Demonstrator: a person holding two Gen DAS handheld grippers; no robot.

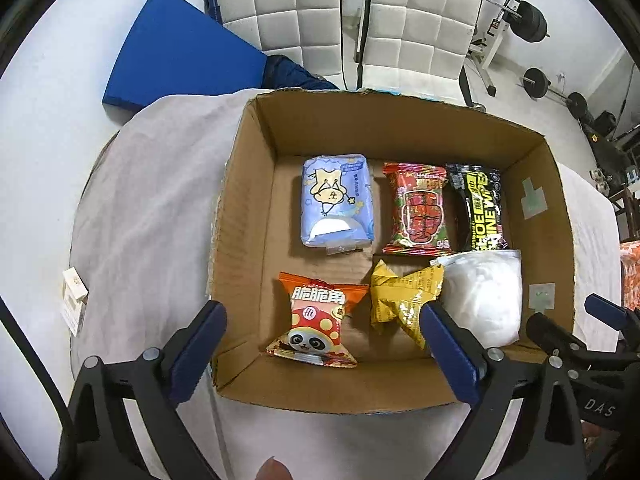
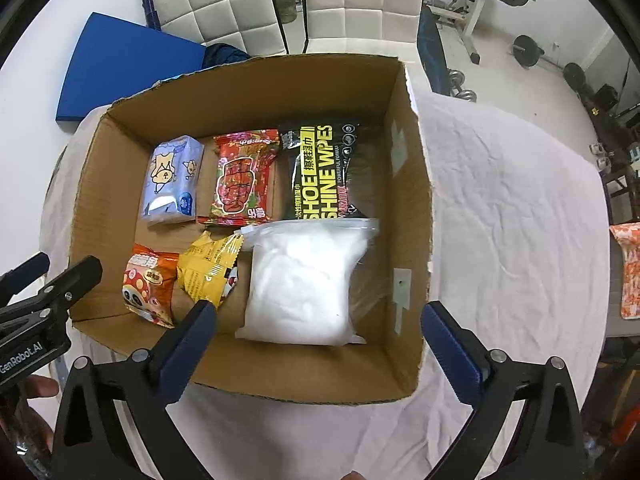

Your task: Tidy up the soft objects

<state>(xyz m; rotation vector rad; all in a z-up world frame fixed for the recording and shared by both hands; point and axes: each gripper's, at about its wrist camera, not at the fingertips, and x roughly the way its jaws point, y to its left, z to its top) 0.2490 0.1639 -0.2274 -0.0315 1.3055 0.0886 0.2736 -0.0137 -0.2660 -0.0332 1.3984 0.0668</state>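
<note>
While each hand-held gripper, left [image 1: 324, 336] and right [image 2: 318, 330], gapes empty, the yellow packet [image 2: 210, 268] half hides behind one finger.

Six soft packets [image 1: 316, 324] lying flat in open cardboard box [image 1: 256, 208], two rows

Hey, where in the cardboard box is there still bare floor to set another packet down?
Bare floor of the cardboard box runs along its left wall, beside the blue tissue pack and above the orange panda snack. The right side is crowded around the white zip bag.
</note>
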